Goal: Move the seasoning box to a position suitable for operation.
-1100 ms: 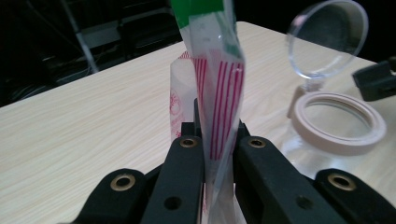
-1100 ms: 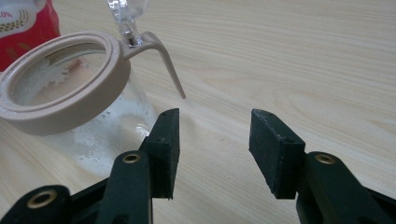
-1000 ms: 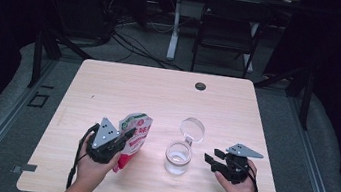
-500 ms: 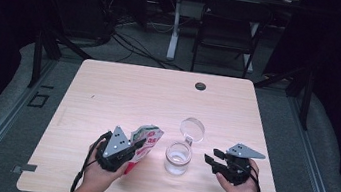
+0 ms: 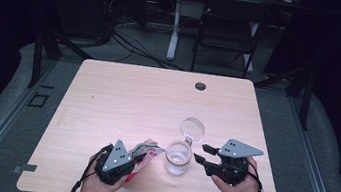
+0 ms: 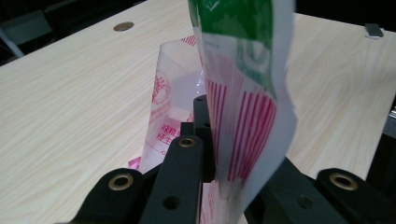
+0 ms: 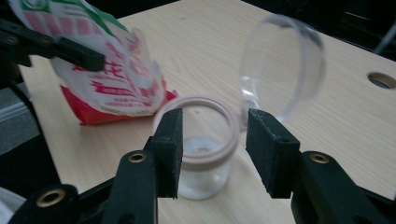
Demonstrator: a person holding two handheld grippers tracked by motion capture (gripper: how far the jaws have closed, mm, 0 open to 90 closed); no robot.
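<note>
Near my edge of the worktop point(image 5: 107, 97) stands a small glass jar point(image 5: 178, 157), its hinged clear lid point(image 5: 191, 128) already swung up and back, so the mouth with its pale rubber ring point(image 7: 196, 135) is open. Judging by that, the opening is done and the filling is what remains: the jar looks nearly empty, with only a trace at the bottom, though I cannot tell for sure through the glass.

My left fingers point(image 5: 138, 158) are clamped tight on a red, white and green snack bag point(image 5: 144, 151), pinching its thin film between the pads; in the left gripper view the bag point(image 6: 243, 93) rises straight up from the jaws. It hangs just beside the jar, low over the worktop, not yet tipped over the mouth.

My right fingers point(image 5: 201, 153) stand fairly wide and hold nothing. They have just been closing a little, with nothing pressed between them. In the right gripper view the pads point(image 7: 170, 144) frame the jar's rim from my side, near it but apart
</note>
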